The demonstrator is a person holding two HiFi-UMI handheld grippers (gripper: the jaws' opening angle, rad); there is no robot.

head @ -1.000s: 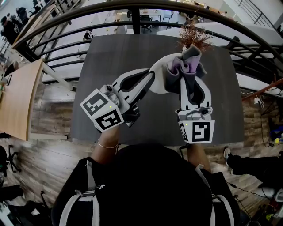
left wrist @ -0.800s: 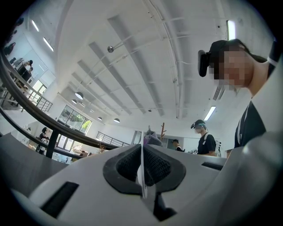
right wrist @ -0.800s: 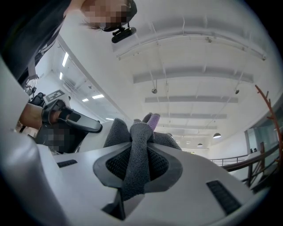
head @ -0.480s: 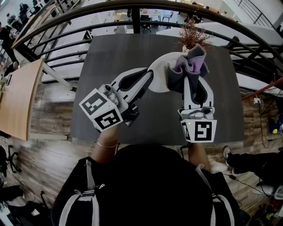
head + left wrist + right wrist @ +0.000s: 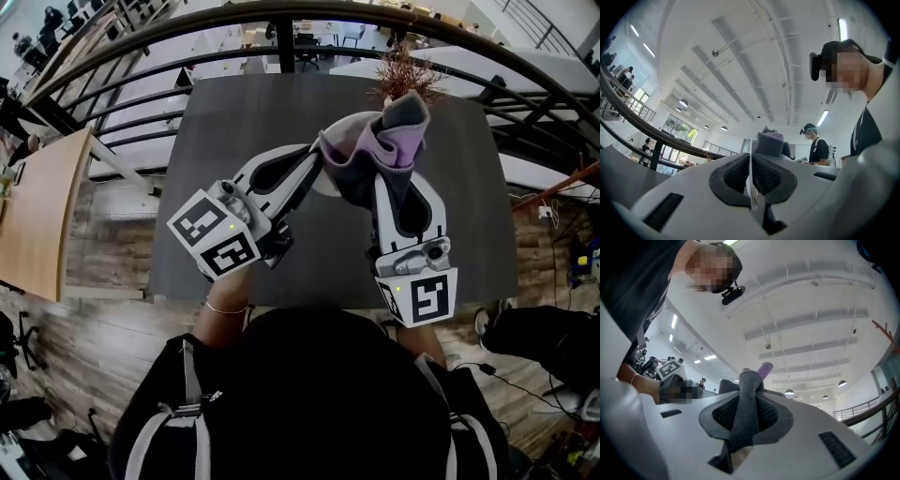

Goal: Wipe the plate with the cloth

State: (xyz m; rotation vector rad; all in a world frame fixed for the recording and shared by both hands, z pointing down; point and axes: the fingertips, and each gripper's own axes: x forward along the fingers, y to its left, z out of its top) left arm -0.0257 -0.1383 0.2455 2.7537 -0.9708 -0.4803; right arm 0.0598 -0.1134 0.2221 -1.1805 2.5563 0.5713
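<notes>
My left gripper (image 5: pixel 315 161) is shut on the rim of a white plate (image 5: pixel 322 182) and holds it tilted above the dark table (image 5: pixel 234 122). In the left gripper view the rim (image 5: pixel 751 187) runs edge-on between the pads. My right gripper (image 5: pixel 386 173) is shut on a bunched grey and purple cloth (image 5: pixel 375 148). The cloth lies against the plate and hides most of its face. In the right gripper view a grey fold of the cloth (image 5: pixel 744 411) is pinched between the pads, with a purple tip sticking out beyond.
A dried plant (image 5: pixel 405 75) stands at the table's far edge, just behind the cloth. A curved black railing (image 5: pixel 141 42) runs beyond the table. Other people stand in the background of both gripper views.
My right gripper has carried the cloth left and up across the plate, so much less white shows now. The left gripper and the plate have stayed put.
</notes>
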